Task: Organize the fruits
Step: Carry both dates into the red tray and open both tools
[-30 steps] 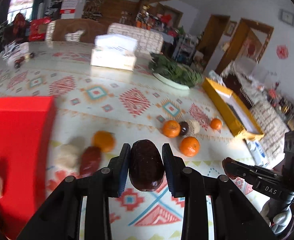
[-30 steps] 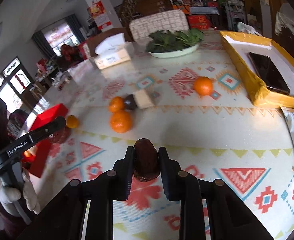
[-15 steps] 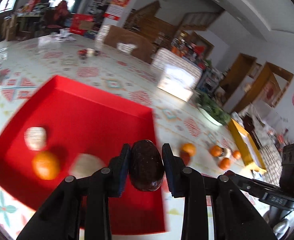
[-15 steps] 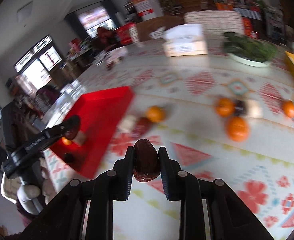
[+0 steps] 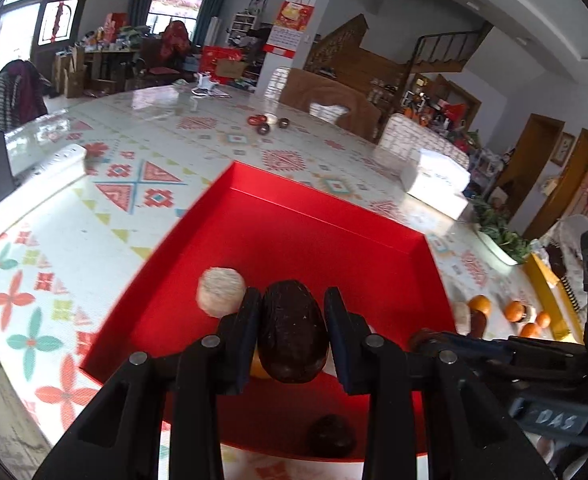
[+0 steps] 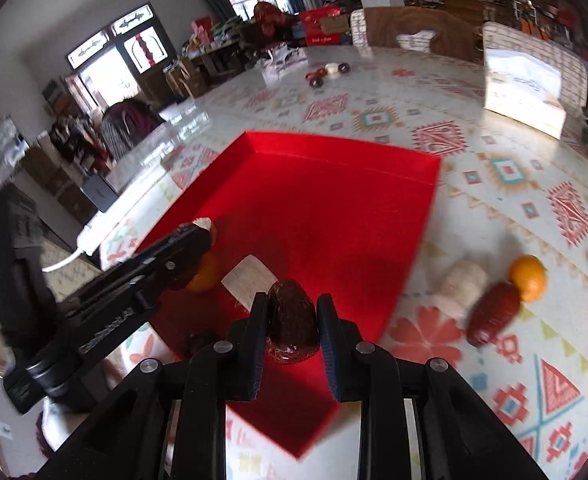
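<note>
Left hand-held gripper [image 5: 292,326] is clamped on a dark brown, oval, wrinkled-skinned fruit [image 5: 292,330], its blue-padded jaws pressing both flanks. Right hand-held gripper [image 6: 292,322] is likewise closed on a smaller dark reddish-brown, glossy, wrinkled fruit [image 6: 292,326], pinched at its sides.

Shallow red rectangular tray [image 5: 313,240] with low walls lies on the bench. Inside it: a pale round rough-surfaced piece [image 5: 220,291] just left of the left gripper's tip, an orange citrus fruit [image 6: 202,274] partly hidden behind the left gripper, a pale cut block [image 6: 249,282], and one more dark fruit [image 5: 331,436] near the tray's near edge.

Outside the tray, on the right in the right wrist view: a pale cylinder-shaped piece [image 6: 462,285], an elongated dark red fruit [image 6: 493,312] touching it, and an orange [image 6: 527,272] just beyond; further oranges at the frame edge, blurred.

Bench [image 5: 94,232] carries a glossy cloth with red, teal and yellow geometric and floral motifs. A white tissue box [image 6: 523,92] and a dish of leafy greens [image 5: 497,236] sit farther off. Room behind is cluttered: windows, wooden staircase, chairs.

Both held fruits hang over the tray's near half, each between its gripper's jaws; the two grippers are close together, side by side.
</note>
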